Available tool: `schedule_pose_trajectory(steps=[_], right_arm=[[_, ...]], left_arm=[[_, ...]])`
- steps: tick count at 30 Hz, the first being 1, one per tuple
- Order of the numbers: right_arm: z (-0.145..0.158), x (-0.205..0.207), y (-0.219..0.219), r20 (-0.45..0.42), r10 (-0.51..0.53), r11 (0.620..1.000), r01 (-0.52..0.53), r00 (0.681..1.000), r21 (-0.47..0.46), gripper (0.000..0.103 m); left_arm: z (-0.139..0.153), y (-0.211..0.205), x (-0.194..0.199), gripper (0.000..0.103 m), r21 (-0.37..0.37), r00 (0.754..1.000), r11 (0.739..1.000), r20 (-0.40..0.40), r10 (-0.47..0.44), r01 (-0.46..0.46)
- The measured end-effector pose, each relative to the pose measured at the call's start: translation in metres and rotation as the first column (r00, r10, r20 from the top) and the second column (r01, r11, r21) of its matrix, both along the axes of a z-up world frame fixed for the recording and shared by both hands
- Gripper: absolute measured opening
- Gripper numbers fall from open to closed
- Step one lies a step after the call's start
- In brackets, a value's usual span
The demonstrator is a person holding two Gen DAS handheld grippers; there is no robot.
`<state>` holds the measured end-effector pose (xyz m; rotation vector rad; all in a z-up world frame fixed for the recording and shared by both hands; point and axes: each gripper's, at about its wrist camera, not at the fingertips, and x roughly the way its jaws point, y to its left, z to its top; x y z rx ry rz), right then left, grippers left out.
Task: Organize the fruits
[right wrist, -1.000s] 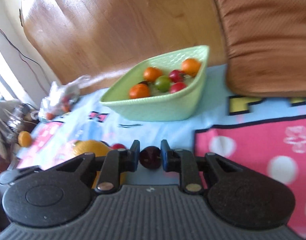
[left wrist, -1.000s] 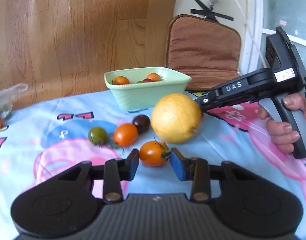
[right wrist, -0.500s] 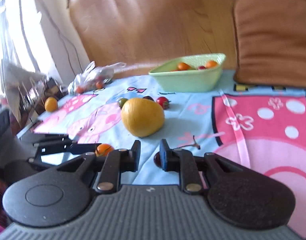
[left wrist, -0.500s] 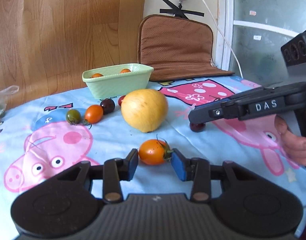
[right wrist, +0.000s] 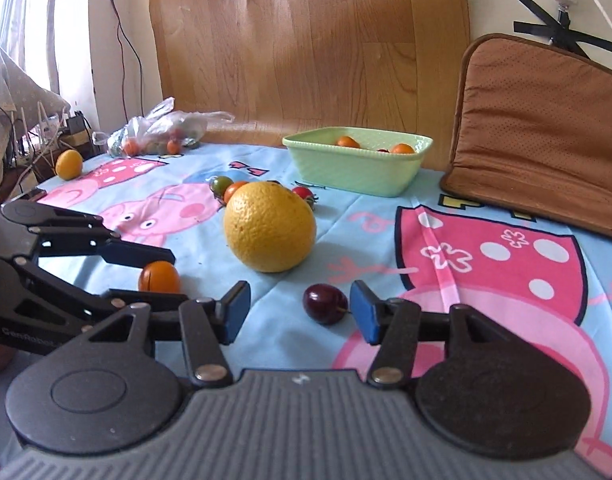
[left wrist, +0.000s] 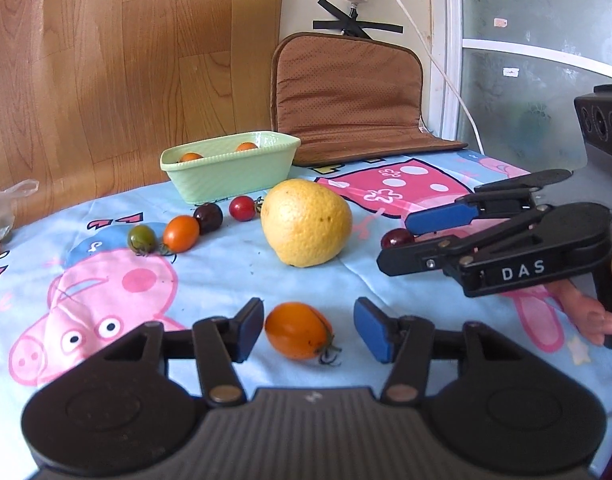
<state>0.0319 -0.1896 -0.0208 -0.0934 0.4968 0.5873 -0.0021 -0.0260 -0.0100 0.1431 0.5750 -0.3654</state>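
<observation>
My left gripper [left wrist: 308, 329] is open, with an orange tomato [left wrist: 298, 336] lying on the cloth between its blue pads. My right gripper [right wrist: 300, 312] is open, with a dark red tomato [right wrist: 325, 304] lying between its pads, nearer the right one. A big yellow citrus fruit [left wrist: 306, 227] sits mid-table, also in the right wrist view [right wrist: 269, 227]. A green bowl [left wrist: 230, 174] at the back holds several tomatoes. A green tomato [left wrist: 142, 239], an orange one [left wrist: 181, 233], a dark one [left wrist: 208, 218] and a red one [left wrist: 242, 208] lie in front of the bowl.
A brown cushion [left wrist: 346, 96] leans on the wall behind the bowl. A plastic bag of tomatoes [right wrist: 162, 132] and a small orange fruit [right wrist: 69, 164] lie at the far left. The Peppa Pig cloth [left wrist: 106, 300] covers the table. The right gripper [left wrist: 486, 240] shows at right.
Both grippers carried their tomatoes back from near the bowl and lowered them. Both jaws have opened, and the orange and dark red tomatoes now rest on the cloth.
</observation>
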Motion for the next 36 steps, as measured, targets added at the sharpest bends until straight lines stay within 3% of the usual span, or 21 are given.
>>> schedule_pose_trajectory(steps=[8,11,12,13,14,20,26,28,36], right_arm=[[-0.005,0.009,0.000,-0.041,-0.006,1.000,0.005,0.999,-0.031,0.058],[-0.006,0.010,0.000,-0.054,-0.004,1.000,0.002,0.999,-0.030,0.055],[-0.006,0.009,0.001,-0.050,-0.005,0.999,0.003,0.999,-0.035,0.050],[-0.006,0.007,0.002,-0.042,-0.001,0.999,-0.001,0.999,-0.039,0.032],[-0.006,0.006,0.002,-0.036,0.005,0.999,-0.006,0.999,-0.038,0.029],[-0.001,0.002,0.004,-0.022,0.019,1.000,-0.018,1.000,0.009,0.029],[-0.005,0.001,0.023,-0.026,0.060,0.997,-0.061,0.998,-0.044,0.029],[-0.001,0.001,0.021,-0.028,0.068,0.998,-0.068,0.997,-0.016,0.029],[0.038,0.035,-0.003,0.020,0.009,0.993,-0.011,1.000,0.117,0.029]], left_arm=[[0.001,0.007,-0.004,0.056,-0.029,1.000,0.999,0.001,0.023,-0.023],[0.000,0.009,-0.001,0.052,-0.046,1.000,0.999,-0.015,0.026,-0.027],[-0.001,0.010,0.001,0.042,-0.049,0.999,0.998,-0.026,0.025,-0.026],[-0.001,0.010,0.002,0.037,-0.049,0.999,0.999,-0.036,0.023,-0.025],[-0.002,0.010,0.002,0.036,-0.048,0.999,0.999,-0.040,0.024,-0.026],[-0.001,0.013,0.000,0.036,-0.070,0.999,0.997,-0.022,0.029,-0.030],[0.000,0.020,0.002,0.036,-0.114,0.999,0.992,-0.037,0.039,-0.043],[0.003,0.025,0.005,0.036,-0.143,0.998,0.989,-0.048,0.034,-0.041],[0.058,0.054,0.058,0.036,-0.266,0.997,0.961,0.005,0.074,-0.070]])
